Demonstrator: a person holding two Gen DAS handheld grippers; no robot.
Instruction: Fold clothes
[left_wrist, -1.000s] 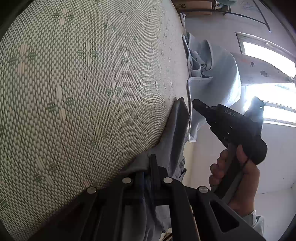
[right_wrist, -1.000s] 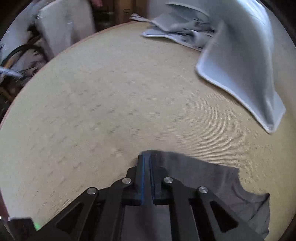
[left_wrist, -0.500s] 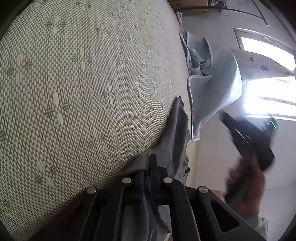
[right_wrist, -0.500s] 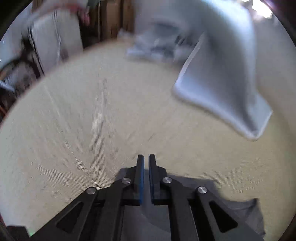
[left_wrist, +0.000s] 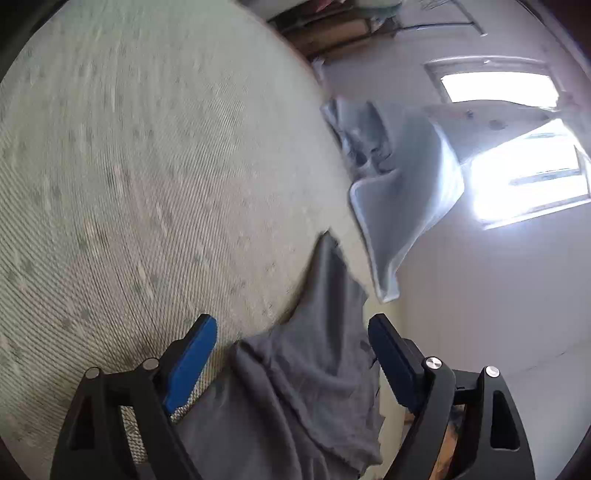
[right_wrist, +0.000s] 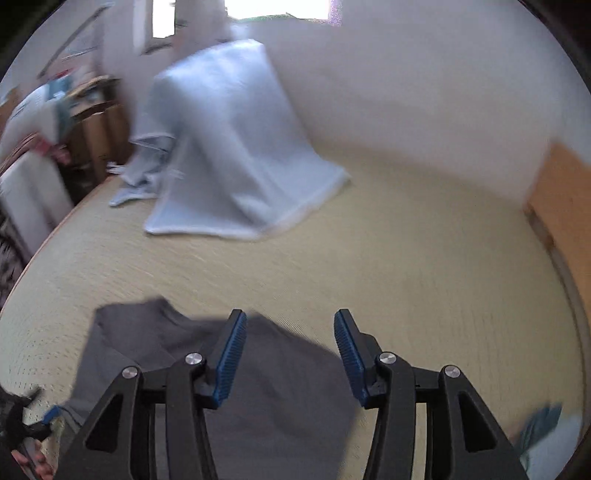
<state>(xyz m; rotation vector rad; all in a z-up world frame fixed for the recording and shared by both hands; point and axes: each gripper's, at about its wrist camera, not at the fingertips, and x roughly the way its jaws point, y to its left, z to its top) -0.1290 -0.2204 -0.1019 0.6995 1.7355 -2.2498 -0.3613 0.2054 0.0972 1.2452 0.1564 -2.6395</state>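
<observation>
Opening wide in the left wrist view, the left gripper (left_wrist: 291, 336) has just let go: its jaws have just been spreading and the blue pads (left_wrist: 190, 360) stand clear on either side of the dark grey garment (left_wrist: 314, 369), touching none of it. The cloth lies directly below and between the fingers, one narrow end running ahead of the gripper along the edge of the woven mat (left_wrist: 147, 184), the near end slumping off that edge. I'd say it was set there on purpose, a fold laid down and freed so it can settle. Further ahead and to the right, a pale blue blanket (left_wrist: 406, 206) hangs over the same edge, well apart from the grey piece.

Over to the right wrist view, blurred by motion. The right gripper (right_wrist: 290, 350) is released too, jaws just parting and about halfway apart, nothing pinched between them. The dark grey garment (right_wrist: 207, 373) spreads flat on the mat (right_wrist: 406, 258) beneath and to the left of the fingers, one corner reaching ahead-left. The blanket (right_wrist: 229, 155) sits far ahead, draped over something tall. At the lower left edge the other gripper's tip shows, with a bit of a hand (right_wrist: 33, 465).

Both tools free, the garment lies flat; a fresh grasp on an edge looks like the next call.
</observation>
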